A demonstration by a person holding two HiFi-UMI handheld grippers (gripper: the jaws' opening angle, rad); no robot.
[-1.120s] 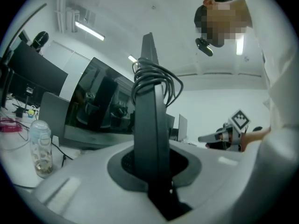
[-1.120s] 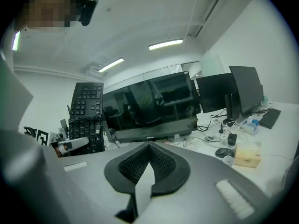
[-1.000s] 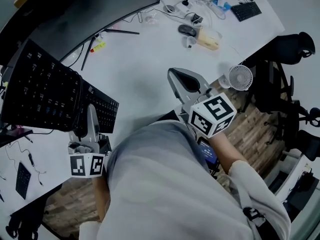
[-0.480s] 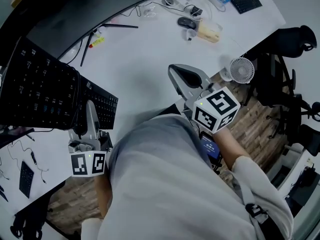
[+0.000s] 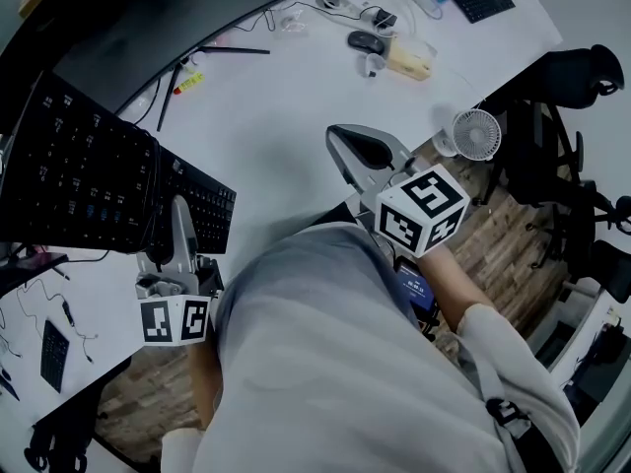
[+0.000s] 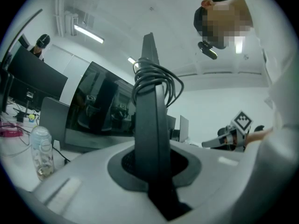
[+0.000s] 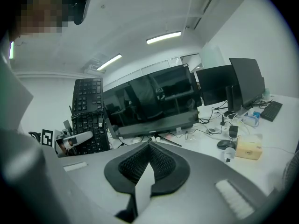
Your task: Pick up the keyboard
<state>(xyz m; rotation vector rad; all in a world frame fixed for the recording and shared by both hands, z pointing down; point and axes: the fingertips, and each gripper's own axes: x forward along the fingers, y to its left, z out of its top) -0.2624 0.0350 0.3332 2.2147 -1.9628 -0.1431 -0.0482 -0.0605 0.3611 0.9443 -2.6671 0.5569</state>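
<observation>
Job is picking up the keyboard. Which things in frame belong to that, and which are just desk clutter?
In the job:
- keyboard, held upright, cable wound round it
- left claw, shut on the keyboard
- right claw, shut, holding nothing

Lying about:
- mouse
- beige box
- desk fan
- monitor
- small far keyboard

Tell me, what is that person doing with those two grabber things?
A person is using two hand-held grippers at a white desk. The left gripper is clamped on one end of a long black keyboard and holds it upright, with the keyboard's cable wound round its middle. The right gripper is shut and holds nothing. It hovers over the desk, off to the side.
</observation>
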